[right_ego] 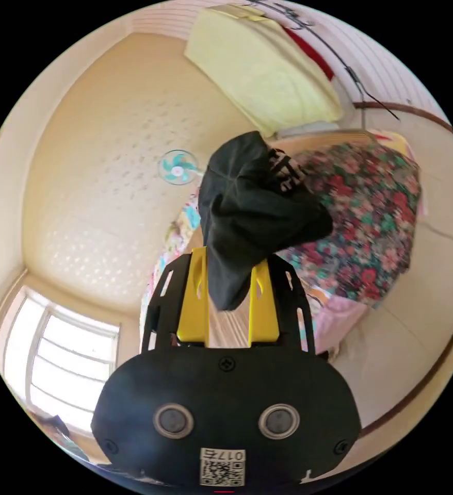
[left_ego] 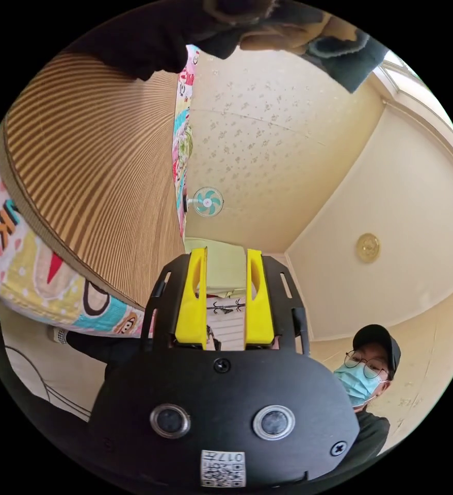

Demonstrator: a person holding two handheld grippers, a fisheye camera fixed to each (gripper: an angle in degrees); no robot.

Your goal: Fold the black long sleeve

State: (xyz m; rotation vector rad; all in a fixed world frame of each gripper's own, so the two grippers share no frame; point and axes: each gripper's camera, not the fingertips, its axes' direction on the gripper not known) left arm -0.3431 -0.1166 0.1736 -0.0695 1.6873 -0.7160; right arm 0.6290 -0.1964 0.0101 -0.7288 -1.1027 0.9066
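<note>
The left gripper pointed up toward the ceiling, its yellow jaws apart with nothing between them. A fan hung on the wall beyond, and a striped mat with a cartoon-print edge rose at one side. Dark cloth hung at the top rim of the left gripper view; whether it was the shirt could not be told. A person in a cap and mask stood near. The right gripper held the black shirt, bunched, with both jaws clamped on a hanging fold. A floral cover lay behind it.
</note>
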